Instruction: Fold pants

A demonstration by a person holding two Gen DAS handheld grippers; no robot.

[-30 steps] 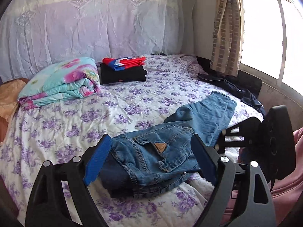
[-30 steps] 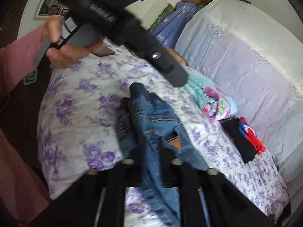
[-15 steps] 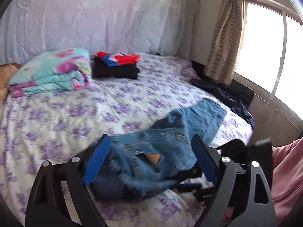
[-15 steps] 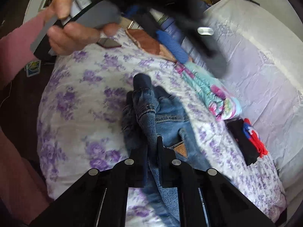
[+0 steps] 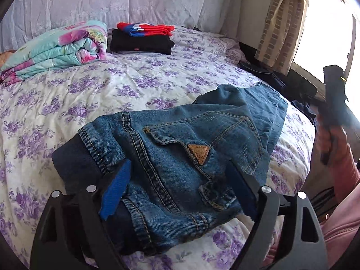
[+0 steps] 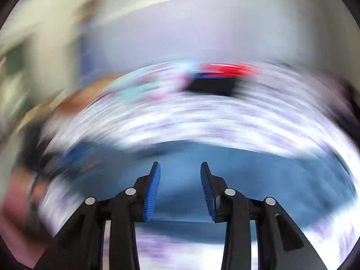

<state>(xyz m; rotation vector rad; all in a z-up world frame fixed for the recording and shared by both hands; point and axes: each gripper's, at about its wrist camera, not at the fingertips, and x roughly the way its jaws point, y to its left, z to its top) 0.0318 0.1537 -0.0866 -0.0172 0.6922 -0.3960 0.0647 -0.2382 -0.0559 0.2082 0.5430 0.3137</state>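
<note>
right gripper (image 6: 180, 189) now released from jeans (image 5: 180, 148), view blurred, left gripper (image 5: 177, 193) spread wide, closer over waistband

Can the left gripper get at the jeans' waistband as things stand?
Probably yes: the left gripper is open, its fingers either side of the jeans at the waistband, with nothing between them.

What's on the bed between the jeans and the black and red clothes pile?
Only bare flowered bedsheet lies between the jeans and the clothes pile, seen in the left wrist view.
</note>
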